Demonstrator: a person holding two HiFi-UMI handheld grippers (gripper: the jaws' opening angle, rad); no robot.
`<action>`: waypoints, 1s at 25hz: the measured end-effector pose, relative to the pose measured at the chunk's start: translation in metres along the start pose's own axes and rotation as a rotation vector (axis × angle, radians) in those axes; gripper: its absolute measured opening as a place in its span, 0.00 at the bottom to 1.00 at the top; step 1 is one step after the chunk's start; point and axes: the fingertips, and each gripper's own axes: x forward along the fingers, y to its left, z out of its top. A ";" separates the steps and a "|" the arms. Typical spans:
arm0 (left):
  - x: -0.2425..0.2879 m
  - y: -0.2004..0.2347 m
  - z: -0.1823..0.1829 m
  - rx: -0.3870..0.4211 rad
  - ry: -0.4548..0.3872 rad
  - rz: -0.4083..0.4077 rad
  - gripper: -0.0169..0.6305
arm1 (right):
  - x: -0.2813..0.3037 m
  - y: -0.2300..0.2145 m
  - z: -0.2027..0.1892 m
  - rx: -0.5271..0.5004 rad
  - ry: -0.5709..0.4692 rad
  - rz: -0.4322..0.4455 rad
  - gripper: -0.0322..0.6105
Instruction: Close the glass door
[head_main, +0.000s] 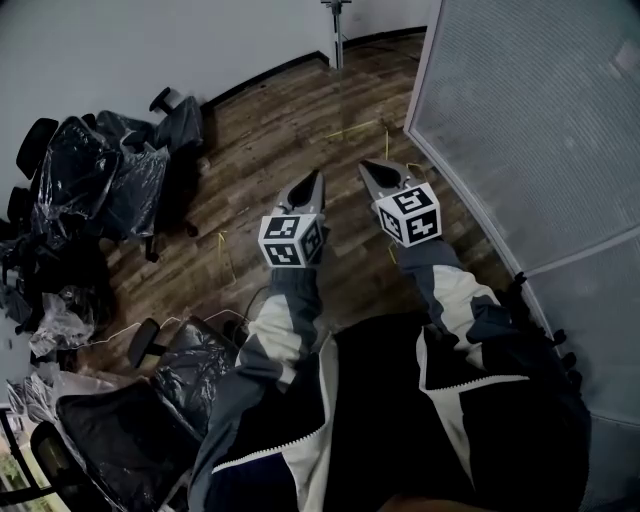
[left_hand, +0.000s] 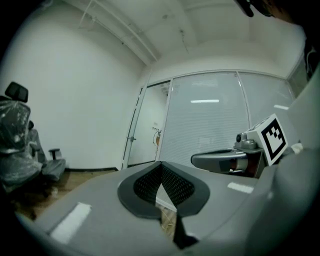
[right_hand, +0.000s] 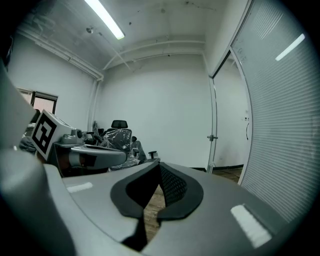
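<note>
The glass door (left_hand: 150, 125) stands open ahead, its metal edge with a small handle (right_hand: 213, 137) upright beside the frosted wall. In the head view the door's edge (head_main: 338, 35) rises at the far end of the wooden floor. My left gripper (head_main: 317, 177) and right gripper (head_main: 368, 165) are held side by side over the floor, pointing toward the door and well short of it. Both are shut with nothing between their pads. The left gripper view shows its own shut tips (left_hand: 160, 164) and the right gripper (left_hand: 195, 160) alongside. The right gripper (right_hand: 159, 165) sees the left gripper (right_hand: 124, 156) at its left.
A frosted glass wall (head_main: 540, 120) runs along the right. Several office chairs wrapped in plastic (head_main: 100, 170) crowd the left wall, and another chair (head_main: 150, 400) stands close at the lower left. Open wooden floor (head_main: 270, 130) lies between me and the door.
</note>
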 end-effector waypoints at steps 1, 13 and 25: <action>-0.004 0.005 -0.003 -0.022 0.007 -0.008 0.03 | 0.004 0.005 -0.001 -0.002 0.005 -0.005 0.06; 0.016 0.060 -0.020 -0.006 0.074 0.032 0.03 | 0.064 -0.008 0.009 0.036 -0.018 0.019 0.06; 0.141 0.112 0.001 0.055 0.132 0.156 0.04 | 0.176 -0.095 0.052 0.038 -0.093 0.193 0.06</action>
